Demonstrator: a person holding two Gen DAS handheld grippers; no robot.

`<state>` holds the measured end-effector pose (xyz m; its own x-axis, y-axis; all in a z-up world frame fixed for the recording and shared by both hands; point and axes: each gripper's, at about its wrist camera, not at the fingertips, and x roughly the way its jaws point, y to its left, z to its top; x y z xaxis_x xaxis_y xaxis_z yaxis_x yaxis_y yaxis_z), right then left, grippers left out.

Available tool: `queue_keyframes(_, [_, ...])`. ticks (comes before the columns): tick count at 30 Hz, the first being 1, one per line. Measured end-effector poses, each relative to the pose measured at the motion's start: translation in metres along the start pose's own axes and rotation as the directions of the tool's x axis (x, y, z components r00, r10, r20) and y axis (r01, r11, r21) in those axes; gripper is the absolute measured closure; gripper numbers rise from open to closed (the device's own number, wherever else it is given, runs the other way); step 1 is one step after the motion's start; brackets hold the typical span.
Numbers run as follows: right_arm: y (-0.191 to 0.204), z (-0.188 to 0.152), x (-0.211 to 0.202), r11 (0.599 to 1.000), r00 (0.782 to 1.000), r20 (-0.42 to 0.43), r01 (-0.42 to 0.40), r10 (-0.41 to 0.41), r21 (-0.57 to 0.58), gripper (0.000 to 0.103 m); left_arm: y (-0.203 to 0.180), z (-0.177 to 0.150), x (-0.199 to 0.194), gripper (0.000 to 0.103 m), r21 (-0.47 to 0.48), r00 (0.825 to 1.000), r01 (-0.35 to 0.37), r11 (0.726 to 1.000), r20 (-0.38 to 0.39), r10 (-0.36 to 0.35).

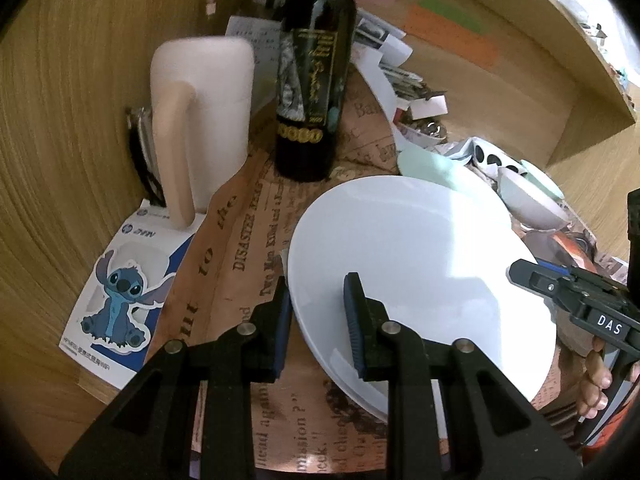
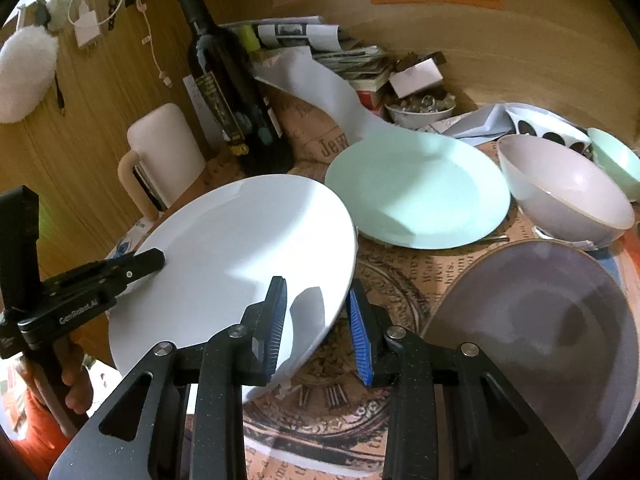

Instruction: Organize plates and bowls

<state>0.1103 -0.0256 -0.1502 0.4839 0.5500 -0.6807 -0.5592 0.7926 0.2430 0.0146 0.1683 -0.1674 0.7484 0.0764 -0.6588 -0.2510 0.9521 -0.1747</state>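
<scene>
White plate [image 2: 236,256] tilted up off the counter [image 2: 384,300], just in front of the wine bottle [image 2: 224,92]. Left hand-held gripper [image 1: 316,320] and right hand-held gripper [image 2: 318,320] each straddle its rim, jaws parted; actual contact hard to make out. Grey plate [image 2: 540,320] cut off at frame edge.

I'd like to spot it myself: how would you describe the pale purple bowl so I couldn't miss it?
Start at the tall dark wine bottle at the back and go right, past the mint green plate. The bowl sits just right of that plate. Unlike the mint bowl behind it, it is lilac-grey, and deeper than the flat purple plate in front.
</scene>
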Motion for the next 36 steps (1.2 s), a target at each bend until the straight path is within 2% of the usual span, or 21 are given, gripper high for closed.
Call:
queue_keyframes(19, [-0.039, -0.011, -0.061, 0.996, 0.992, 0.109, 0.061, -0.068, 0.063, 0.075, -0.074, 0.005, -0.017, 0.078, 0.093, 0.996, 0.070, 0.993, 0.049, -0.075])
queue_keyframes(36, [-0.088, -0.037, -0.112, 0.979, 0.973, 0.165, 0.139, -0.163, 0.151, 0.075, -0.148, 0.007, -0.008, 0.078, 0.158, 0.986, 0.160, 0.974, 0.011, -0.164])
